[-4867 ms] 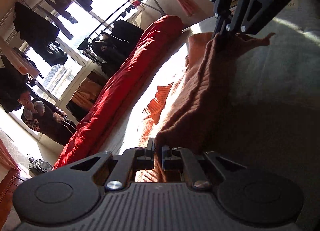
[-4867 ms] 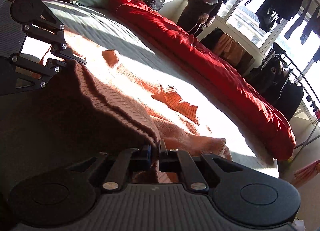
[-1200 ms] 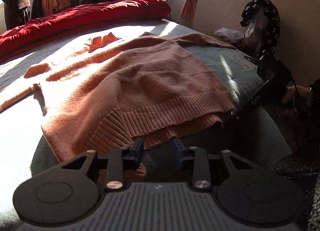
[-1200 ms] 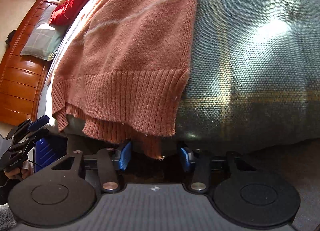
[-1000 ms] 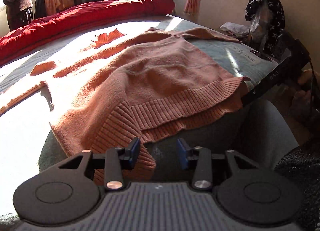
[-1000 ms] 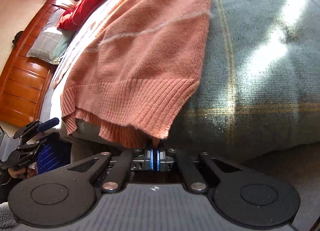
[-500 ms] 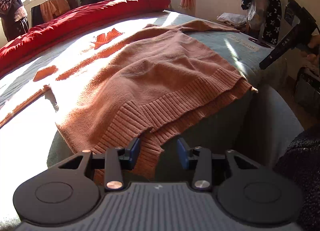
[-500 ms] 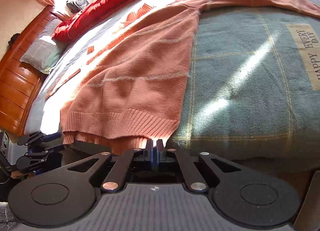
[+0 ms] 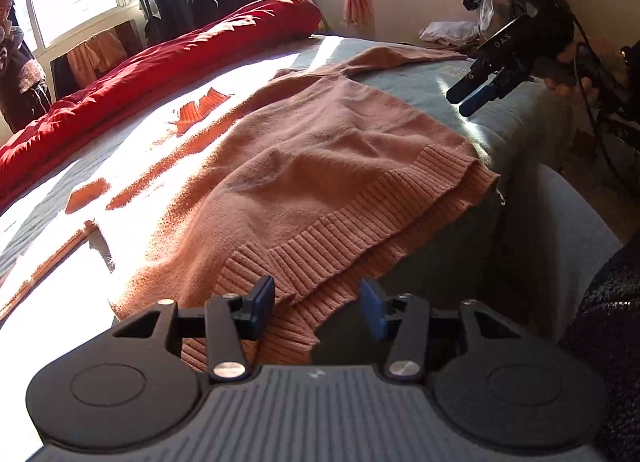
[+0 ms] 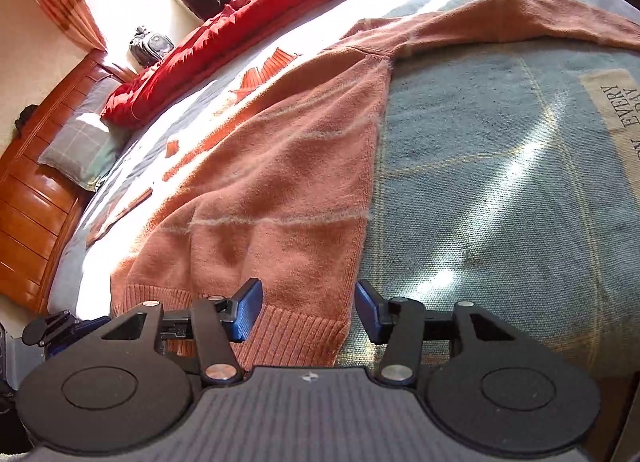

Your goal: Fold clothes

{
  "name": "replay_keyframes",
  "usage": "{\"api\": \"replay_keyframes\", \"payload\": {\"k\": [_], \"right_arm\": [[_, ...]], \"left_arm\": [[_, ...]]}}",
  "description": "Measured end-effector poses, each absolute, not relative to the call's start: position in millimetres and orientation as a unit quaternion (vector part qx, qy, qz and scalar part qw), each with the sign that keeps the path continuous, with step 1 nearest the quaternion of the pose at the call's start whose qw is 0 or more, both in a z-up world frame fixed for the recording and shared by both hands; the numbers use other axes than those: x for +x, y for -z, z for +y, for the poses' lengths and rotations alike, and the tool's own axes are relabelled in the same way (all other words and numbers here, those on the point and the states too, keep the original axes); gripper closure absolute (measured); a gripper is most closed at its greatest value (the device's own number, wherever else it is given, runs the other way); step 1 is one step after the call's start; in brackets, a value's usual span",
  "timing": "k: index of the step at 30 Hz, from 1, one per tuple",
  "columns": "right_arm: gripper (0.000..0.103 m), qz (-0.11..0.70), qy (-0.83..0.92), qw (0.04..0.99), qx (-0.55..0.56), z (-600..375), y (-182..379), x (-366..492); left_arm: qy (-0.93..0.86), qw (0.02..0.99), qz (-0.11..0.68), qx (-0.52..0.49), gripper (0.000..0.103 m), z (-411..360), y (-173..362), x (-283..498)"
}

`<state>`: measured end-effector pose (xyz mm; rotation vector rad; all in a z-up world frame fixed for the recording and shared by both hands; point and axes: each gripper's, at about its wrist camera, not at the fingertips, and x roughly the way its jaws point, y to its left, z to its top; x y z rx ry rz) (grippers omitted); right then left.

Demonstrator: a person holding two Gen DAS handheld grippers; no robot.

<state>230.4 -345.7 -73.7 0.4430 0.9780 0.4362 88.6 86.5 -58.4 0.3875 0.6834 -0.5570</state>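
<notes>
Soft, floppy salmon-orange knitted sweater (image 9: 312,166) lies spread on the grey-blue bed (image 10: 500,190), ribbed hem at its edge; both claws, left (image 9: 318,304) and right (image 10: 308,312), gape empty there—pinch hem corners.

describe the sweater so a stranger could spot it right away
Find the grey-blue plaid blanket covering the bed. The sweater lies spread across it, ribbed hem at the near edge. It is salmon-orange knit, unlike the smooth red duvet bunched along the far side.
</notes>
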Motion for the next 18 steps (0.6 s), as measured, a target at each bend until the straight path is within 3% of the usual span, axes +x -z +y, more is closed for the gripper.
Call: {"api": "replay_keyframes", "payload": {"k": [5, 18], "right_arm": [[0.045, 0.454, -0.199, 0.839, 0.225, -345, 95, 262], [0.041, 0.445, -0.191, 0.832, 0.27, -349, 117, 297]], "left_arm": [[0.25, 0.9, 0.331, 0.136, 0.054, 104, 48, 100], [0.136, 0.91, 0.356, -0.161, 0.053, 227, 45, 238]]}}
